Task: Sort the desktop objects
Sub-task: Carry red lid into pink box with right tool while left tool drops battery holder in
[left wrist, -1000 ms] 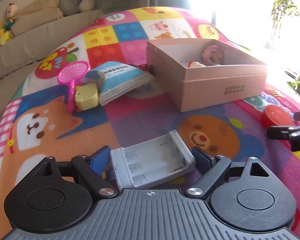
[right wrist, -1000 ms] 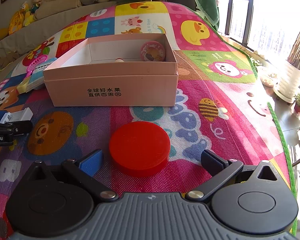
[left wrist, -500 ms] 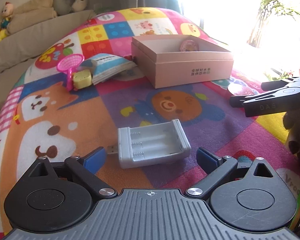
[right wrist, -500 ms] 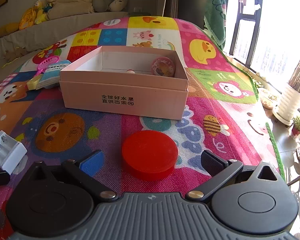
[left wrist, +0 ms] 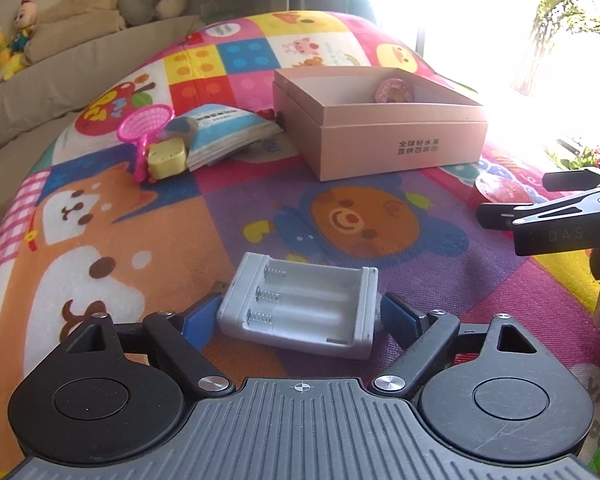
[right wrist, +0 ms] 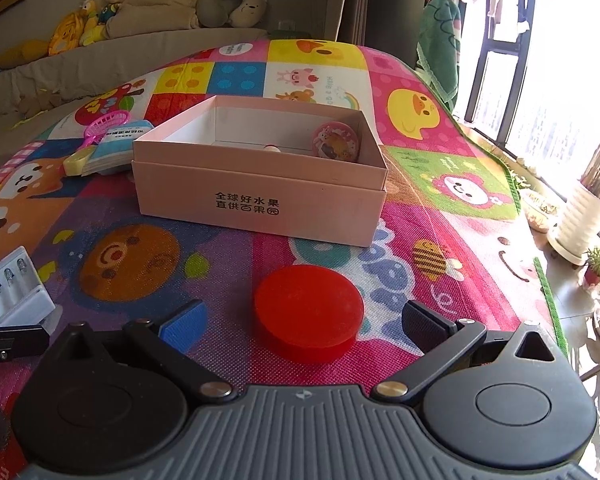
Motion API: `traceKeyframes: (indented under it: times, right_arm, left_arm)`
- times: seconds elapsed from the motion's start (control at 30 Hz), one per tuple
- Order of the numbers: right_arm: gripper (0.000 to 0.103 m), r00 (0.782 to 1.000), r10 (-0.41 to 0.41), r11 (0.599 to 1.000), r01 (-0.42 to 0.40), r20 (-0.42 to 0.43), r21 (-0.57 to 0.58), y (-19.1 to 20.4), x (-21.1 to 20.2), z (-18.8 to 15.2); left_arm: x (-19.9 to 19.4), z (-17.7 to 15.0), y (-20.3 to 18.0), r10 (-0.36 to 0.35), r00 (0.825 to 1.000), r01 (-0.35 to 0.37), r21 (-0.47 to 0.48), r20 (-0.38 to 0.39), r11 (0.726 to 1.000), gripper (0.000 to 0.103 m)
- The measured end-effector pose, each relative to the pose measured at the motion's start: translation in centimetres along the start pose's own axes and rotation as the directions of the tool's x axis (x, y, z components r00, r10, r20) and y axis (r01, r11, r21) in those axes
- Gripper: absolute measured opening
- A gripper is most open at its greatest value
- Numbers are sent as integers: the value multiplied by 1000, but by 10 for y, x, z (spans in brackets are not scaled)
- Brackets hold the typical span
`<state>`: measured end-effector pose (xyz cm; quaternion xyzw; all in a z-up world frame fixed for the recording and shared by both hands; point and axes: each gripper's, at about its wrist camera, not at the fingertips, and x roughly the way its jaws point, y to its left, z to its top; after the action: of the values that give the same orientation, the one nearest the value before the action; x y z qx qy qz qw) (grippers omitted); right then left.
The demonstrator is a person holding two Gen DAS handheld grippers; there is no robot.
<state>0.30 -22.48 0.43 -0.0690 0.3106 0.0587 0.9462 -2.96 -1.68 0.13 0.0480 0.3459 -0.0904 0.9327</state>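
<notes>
The battery holder (left wrist: 300,304) is a pale grey plastic tray with three bays and coil springs at one end. It lies on the play mat (left wrist: 100,240), well in front of the pink box (left wrist: 380,132), between the closing left claw (left wrist: 298,314) pads, untouched. The right claw (right wrist: 306,322) stands apart around a red disc (right wrist: 309,312).

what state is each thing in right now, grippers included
left gripper: closing around the battery holder, left finger touching, right finger just off it
battery holder: empty, flat on the mat
right gripper: open, fingers clear either side of the red puck
red puck: flat on the mat
pink box: lid off, round sticker tin leaning in its far corner
booklet: closed, beside the box
pink toy racket: lying flat
</notes>
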Motion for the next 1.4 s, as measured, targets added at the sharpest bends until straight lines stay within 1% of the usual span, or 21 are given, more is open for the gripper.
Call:
traceKeyframes:
  times: [0.13, 0.2, 0.27, 0.33, 0.4, 0.47, 0.53, 0.6, 0.63, 0.73, 0.8, 0.87, 0.93, 0.97, 1.03, 1.07, 1.1, 1.13, 1.23, 1.27, 1.4]
  right_arm:
    - [100, 999, 29, 1000, -29, -26, 13, -3, 6, 3]
    - [90, 997, 50, 998, -49, -51, 26, -5, 11, 5]
    - [87, 994, 70, 996, -66, -80, 51, -8, 17, 7]
    - [81, 993, 84, 994, -78, -85, 76, -12, 20, 9]
    - [64, 992, 82, 995, -75, -96, 69, -13, 19, 13]
    - [64, 988, 120, 989, -111, -99, 95, -18, 13, 18]
    - [64, 987, 140, 987, -133, -78, 90, -22, 0, 26]
    - [64, 991, 132, 990, -130, -21, 62, -26, -19, 39]
    - [64, 991, 128, 990, -129, 29, 51, -31, -32, 50]
    - [64, 983, 101, 993, -108, 153, 41, -42, -59, 84]
    - [64, 975, 79, 996, -83, 210, 12, -43, -63, 104]
    - [64, 968, 44, 999, -41, 246, -18, -39, -57, 117]
    - [64, 966, 44, 999, -35, 255, -39, -34, -44, 127]
    - [64, 966, 44, 998, -33, 255, -46, -31, -35, 131]
    - [64, 966, 38, 997, -20, 254, -71, -25, -14, 136]
    - [70, 970, 30, 996, -10, 240, -84, -22, -4, 137]
    - [80, 975, 18, 997, 0, 220, -82, -21, 5, 136]
    - [81, 978, 12, 998, 2, 207, -67, -23, 10, 134]
    - [84, 983, 59, 997, -51, 174, -51, -27, 13, 119]
    - [87, 984, 64, 997, -56, 167, -51, -27, 13, 113]
    - [88, 990, 90, 994, -82, 112, -77, -16, 15, 96]
  left_arm:
    - [1, 2, 0, 1, 1000, -1, 7, 2, 1000, 88]
    - [2, 2, 0, 0, 1000, 0, 10, 5, 1000, 88]
    - [2, 2, 0, -3, 1000, 3, 11, 6, 1000, 88]
    - [0, 3, 0, -3, 1000, 3, 19, 15, 1000, 88]
    - [-6, 6, -1, -8, 999, 6, 35, 41, 999, 88]
    - [-15, 13, -1, -22, 996, 18, 55, 84, 998, 88]
    - [-25, 27, -1, -31, 990, 21, 72, 137, 997, 87]
    - [-35, 49, -2, -41, 977, 22, 91, 209, 996, 87]
    - [-38, 61, -3, -46, 968, 21, 104, 245, 994, 87]
    - [-37, 98, -10, -58, 941, 9, 146, 334, 989, 88]
    - [-23, 124, -15, -78, 926, 16, 168, 371, 986, 88]
    - [-4, 148, -15, -96, 928, 47, 142, 361, 989, 88]
    - [20, 174, -14, -137, 933, 105, 113, 334, 988, 89]
    - [31, 186, -14, -140, 933, 113, 99, 330, 989, 89]
    - [44, 201, -11, -107, 938, 88, 73, 328, 993, 93]
    - [46, 204, -7, -91, 940, 77, 57, 328, 995, 95]
    - [46, 202, 1, -76, 943, 69, 34, 324, 997, 96]
    - [45, 197, 7, -67, 945, 64, 22, 319, 998, 97]
    - [43, 166, 19, -4, 957, 0, 15, 290, 1000, 100]
    - [44, 151, 23, 22, 963, -28, 22, 267, 999, 100]
    - [54, 96, 37, 102, 986, -105, 15, 132, 994, 100]
